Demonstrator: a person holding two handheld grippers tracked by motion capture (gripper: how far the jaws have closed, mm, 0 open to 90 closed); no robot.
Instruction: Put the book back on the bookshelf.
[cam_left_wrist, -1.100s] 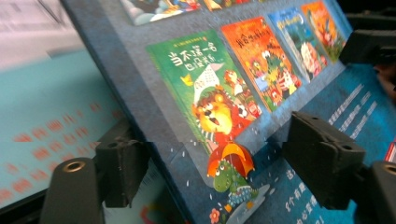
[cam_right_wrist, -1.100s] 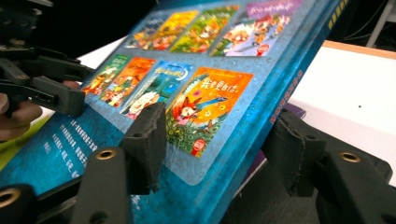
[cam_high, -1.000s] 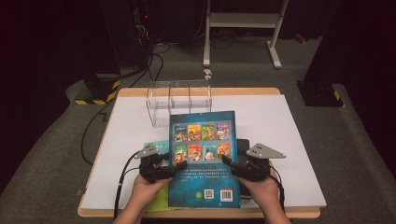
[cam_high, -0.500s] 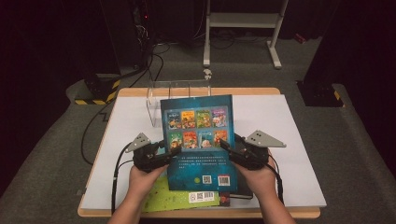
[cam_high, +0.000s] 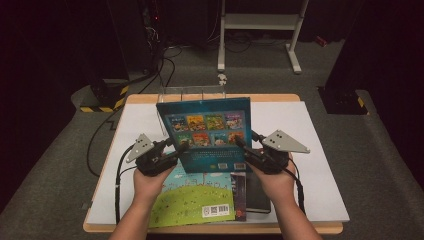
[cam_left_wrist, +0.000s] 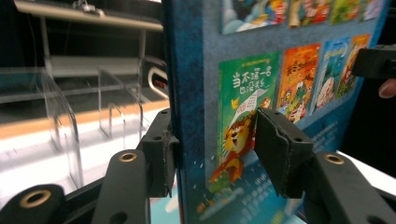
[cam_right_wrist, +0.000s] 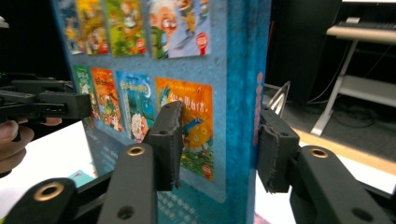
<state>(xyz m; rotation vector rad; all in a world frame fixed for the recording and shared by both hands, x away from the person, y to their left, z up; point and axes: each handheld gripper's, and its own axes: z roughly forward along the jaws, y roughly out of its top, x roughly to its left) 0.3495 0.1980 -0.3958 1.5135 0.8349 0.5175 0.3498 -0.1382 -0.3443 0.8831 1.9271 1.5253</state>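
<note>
Tongs (cam_high: 182, 146) (cam_high: 240, 145) on flat, glossy blue book (cam_high: 207, 132)

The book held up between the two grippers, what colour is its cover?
The book is teal-blue with small colourful cartoon pictures, clearest in the left gripper view.

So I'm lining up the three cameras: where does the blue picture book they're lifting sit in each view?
High view: blue picture book at centre, tilted up between the two grippers.
Left gripper view: right of centre, its edge between the jaws.
Right gripper view: centre-left, spine between the jaws.
Shared landmark: the book's grid of small cover pictures.
</note>
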